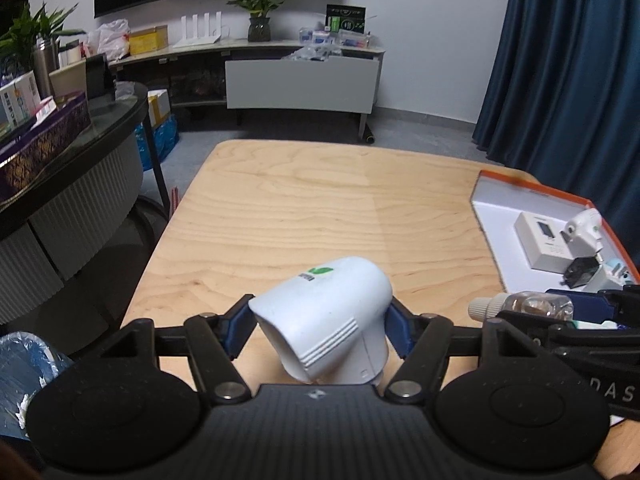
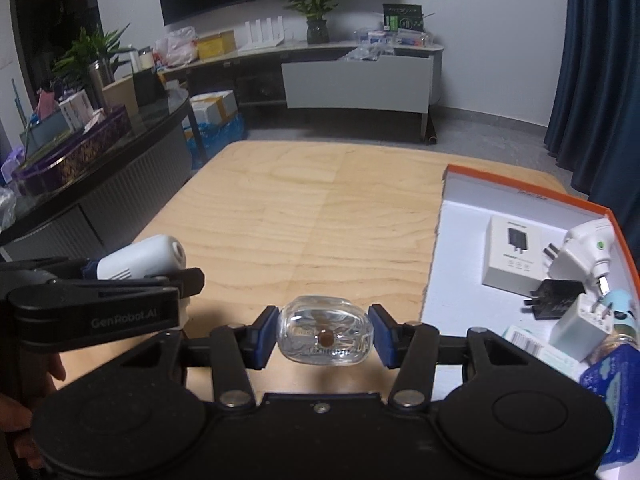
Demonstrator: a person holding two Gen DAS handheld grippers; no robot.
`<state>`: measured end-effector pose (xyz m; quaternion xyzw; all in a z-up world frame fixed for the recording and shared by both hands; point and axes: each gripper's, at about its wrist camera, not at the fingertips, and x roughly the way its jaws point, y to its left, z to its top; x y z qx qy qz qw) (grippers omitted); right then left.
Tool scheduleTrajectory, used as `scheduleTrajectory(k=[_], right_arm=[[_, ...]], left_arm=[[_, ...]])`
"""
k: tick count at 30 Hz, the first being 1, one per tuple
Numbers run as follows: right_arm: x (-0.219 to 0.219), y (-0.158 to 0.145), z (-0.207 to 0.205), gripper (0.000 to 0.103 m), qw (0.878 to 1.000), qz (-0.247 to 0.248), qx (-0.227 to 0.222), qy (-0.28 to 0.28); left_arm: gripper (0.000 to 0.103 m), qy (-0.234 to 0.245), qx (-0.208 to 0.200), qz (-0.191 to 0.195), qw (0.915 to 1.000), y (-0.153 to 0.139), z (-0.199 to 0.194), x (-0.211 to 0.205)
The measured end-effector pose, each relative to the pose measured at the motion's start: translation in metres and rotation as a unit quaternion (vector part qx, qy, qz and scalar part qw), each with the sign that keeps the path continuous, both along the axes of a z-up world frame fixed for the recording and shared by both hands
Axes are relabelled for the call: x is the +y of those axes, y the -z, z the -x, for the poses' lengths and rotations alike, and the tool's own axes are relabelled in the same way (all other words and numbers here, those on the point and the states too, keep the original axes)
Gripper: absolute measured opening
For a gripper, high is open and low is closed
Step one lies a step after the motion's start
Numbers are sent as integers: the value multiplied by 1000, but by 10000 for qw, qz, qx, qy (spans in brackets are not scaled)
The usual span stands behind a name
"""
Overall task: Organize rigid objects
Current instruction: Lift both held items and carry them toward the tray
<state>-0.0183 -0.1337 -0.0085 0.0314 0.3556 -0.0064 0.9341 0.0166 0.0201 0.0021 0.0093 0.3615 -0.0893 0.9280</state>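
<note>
Left gripper (image 1: 320, 320): clenched on a white plastic device (image 1: 326, 316) with a green logo and ribbed vents; both blue pads press against its sides.
White device position: held above the near edge of the wooden table (image 1: 320, 208), tilted, rounded end pointing forward. In the right wrist view it shows at the left (image 2: 140, 258), projecting from the left gripper (image 2: 176, 280).
Right gripper (image 2: 325, 334): grasping a small clear bottle (image 2: 326, 330); the blue pads touch its two sides.
Clear bottle position: held above the table (image 2: 312, 208), just beside the left edge of the box; its base faces the camera. In the left wrist view it lies sideways (image 1: 520, 306), pale cap pointing left, inside the right gripper (image 1: 532, 312).
Box (image 2: 532, 192): shallow, orange rim, white inside, resting on the right part of the table; also visible in the left wrist view (image 1: 500, 216).
Box contents: a white carton with a charger printed on it (image 2: 514, 256), a white plug adapter with a green dot (image 2: 588, 250), a black plug (image 2: 554, 296), a white charger cube (image 2: 576, 326), and a blue packet (image 2: 616, 392) at the near corner. The items crowd the right and near side.
Grippers relative to each other: side by side, near, not touching as far as can be seen.
</note>
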Motion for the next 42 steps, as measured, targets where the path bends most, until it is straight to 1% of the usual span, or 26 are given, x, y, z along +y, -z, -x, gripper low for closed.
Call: scheduleTrajectory(k=[6, 18, 30, 42], right_arm=[[-10, -10, 13, 60, 9998, -86, -119, 92], [-27, -21, 40, 60, 9990, -137, -310, 292], [-42, -24, 59, 60, 9979, -150, -332, 542], [-54, -25, 62, 60, 9969, -168, -324, 704]], left_arm=[[68, 82, -100, 50, 9999, -10, 10, -10], [68, 293, -167, 102, 9994, -17, 24, -26], [68, 604, -225, 134, 9978, -21, 35, -47], [68, 839, -219, 185, 9961, -23, 33, -64]])
